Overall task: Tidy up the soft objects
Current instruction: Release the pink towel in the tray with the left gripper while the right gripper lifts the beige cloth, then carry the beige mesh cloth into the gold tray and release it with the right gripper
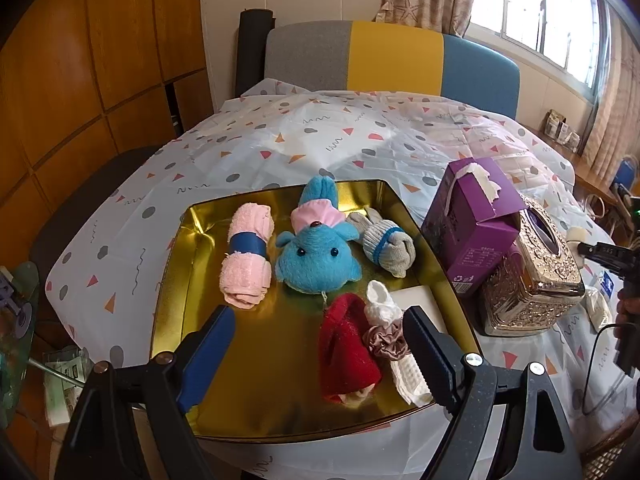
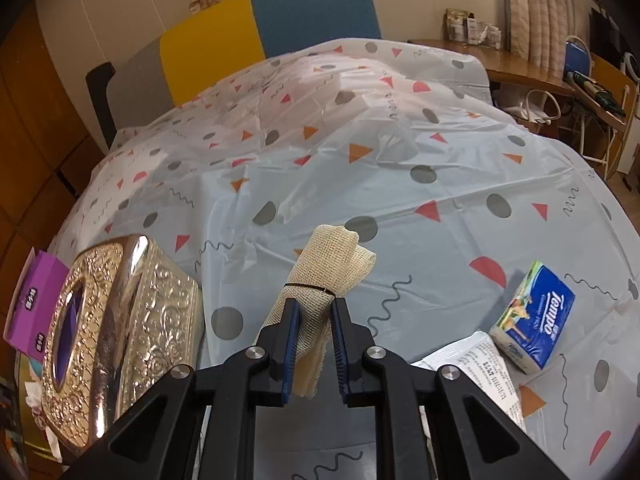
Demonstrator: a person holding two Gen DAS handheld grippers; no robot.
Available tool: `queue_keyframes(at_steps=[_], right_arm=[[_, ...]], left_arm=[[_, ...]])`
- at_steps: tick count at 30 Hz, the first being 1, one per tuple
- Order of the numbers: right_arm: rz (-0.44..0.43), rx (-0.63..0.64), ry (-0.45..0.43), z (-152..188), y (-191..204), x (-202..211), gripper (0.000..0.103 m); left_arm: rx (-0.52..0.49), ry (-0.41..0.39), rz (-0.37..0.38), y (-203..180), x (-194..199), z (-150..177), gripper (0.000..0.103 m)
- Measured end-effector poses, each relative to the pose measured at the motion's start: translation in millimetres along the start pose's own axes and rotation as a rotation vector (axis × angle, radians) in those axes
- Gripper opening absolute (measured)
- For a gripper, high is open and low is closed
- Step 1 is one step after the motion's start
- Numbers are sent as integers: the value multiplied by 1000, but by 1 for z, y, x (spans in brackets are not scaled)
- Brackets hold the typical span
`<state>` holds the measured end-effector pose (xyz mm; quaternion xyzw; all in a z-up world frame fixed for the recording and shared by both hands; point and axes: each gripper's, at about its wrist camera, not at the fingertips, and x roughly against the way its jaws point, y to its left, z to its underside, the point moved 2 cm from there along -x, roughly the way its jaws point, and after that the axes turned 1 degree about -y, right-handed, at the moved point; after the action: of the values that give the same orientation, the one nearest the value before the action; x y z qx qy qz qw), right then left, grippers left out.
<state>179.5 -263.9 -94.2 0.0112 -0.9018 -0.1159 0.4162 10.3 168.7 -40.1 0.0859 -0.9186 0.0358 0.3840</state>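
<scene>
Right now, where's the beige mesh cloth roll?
Right wrist view, centre: the beige mesh cloth roll is clamped in the right tongs, between the silver tissue box and the Tempo tissue pack.

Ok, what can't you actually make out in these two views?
- Left wrist view: the white waffle cloth in the gold tray is partly covered by the red cloth, the scrunchie and a finger of the left gripper.
- Left wrist view: the right gripper is cut off by the frame edge.
- Right wrist view: the lower end of the beige mesh roll is hidden between the right gripper's fingers.
- Right wrist view: print on the white packet is too small to read.
</scene>
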Motion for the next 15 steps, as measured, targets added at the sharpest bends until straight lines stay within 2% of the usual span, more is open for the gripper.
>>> queue_keyframes(at_steps=[7, 11, 15], right_arm=[[-32, 25, -112, -26, 20, 37, 15], [-91, 78, -183, -43, 52, 67, 15], [-184, 132, -232, -49, 95, 93, 15]], left_arm=[[14, -1, -13, 11, -1, 1, 86], [28, 3, -13, 16, -3, 3, 86], [36, 4, -12, 20, -3, 5, 86]])
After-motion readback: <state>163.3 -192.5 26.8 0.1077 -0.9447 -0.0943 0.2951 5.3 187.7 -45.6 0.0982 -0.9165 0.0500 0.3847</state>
